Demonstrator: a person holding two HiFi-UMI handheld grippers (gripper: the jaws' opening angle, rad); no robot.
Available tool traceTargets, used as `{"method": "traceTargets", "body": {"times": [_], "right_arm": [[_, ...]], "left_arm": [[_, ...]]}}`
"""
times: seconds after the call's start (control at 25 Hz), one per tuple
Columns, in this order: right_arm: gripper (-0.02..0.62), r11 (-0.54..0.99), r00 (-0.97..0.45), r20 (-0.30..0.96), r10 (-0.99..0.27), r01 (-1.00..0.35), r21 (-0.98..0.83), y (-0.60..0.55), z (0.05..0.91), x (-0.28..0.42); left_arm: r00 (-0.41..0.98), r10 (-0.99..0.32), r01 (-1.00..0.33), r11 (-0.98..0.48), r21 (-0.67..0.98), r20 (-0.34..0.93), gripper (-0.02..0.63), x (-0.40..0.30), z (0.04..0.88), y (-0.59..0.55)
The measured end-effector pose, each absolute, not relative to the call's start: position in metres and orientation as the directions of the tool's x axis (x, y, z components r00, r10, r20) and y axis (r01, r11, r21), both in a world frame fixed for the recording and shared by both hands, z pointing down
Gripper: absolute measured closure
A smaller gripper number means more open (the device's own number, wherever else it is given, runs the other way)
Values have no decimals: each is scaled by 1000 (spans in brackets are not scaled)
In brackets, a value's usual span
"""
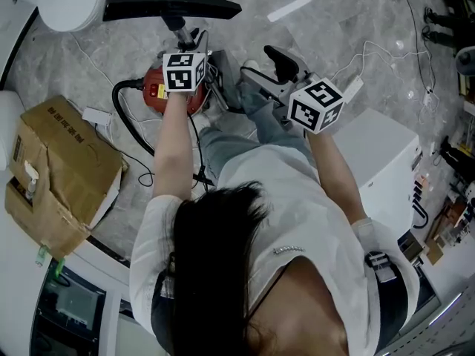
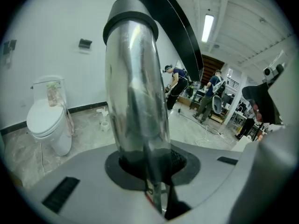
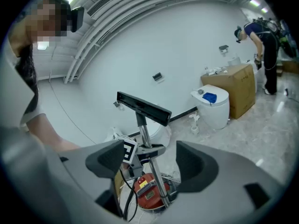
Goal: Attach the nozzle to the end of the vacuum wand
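Note:
The chrome vacuum wand (image 2: 135,92) stands upright out of the red vacuum canister (image 1: 157,91). A long black floor nozzle (image 1: 171,7) sits across its top end. My left gripper (image 1: 189,44) is shut on the wand just below the nozzle. In the left gripper view the wand fills the gap of the left gripper (image 2: 149,164). My right gripper (image 1: 271,69) hangs to the right of the wand, apart from it. The right gripper view shows the right gripper (image 3: 152,160) open and empty, with the nozzle (image 3: 142,107), the wand (image 3: 145,139) and the canister (image 3: 149,190) beyond the gap.
A white toilet (image 1: 70,2) stands at the far left and a torn cardboard box (image 1: 63,173) at the left. A white cabinet (image 1: 386,154) is at the right. A black hose (image 1: 122,117) and cables lie on the marble floor. People (image 2: 176,85) work far off.

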State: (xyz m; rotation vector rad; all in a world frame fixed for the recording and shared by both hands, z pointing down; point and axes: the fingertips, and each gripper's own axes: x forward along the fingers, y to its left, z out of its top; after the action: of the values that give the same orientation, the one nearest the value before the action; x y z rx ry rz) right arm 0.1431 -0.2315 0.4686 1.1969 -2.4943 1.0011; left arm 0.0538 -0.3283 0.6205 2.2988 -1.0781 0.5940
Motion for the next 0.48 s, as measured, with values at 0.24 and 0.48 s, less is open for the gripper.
{"method": "traceTargets", "body": {"times": [0.24, 0.48], "right_arm": [[235, 412, -629, 466, -621, -769, -489, -232, 479, 138], [575, 376, -534, 517, -669, -843, -384, -236, 487, 149]], "left_arm": [[586, -573, -800, -524, 293, 574, 539, 51, 620, -327], [584, -576, -802, -517, 298, 572, 545, 51, 619, -327]]}}
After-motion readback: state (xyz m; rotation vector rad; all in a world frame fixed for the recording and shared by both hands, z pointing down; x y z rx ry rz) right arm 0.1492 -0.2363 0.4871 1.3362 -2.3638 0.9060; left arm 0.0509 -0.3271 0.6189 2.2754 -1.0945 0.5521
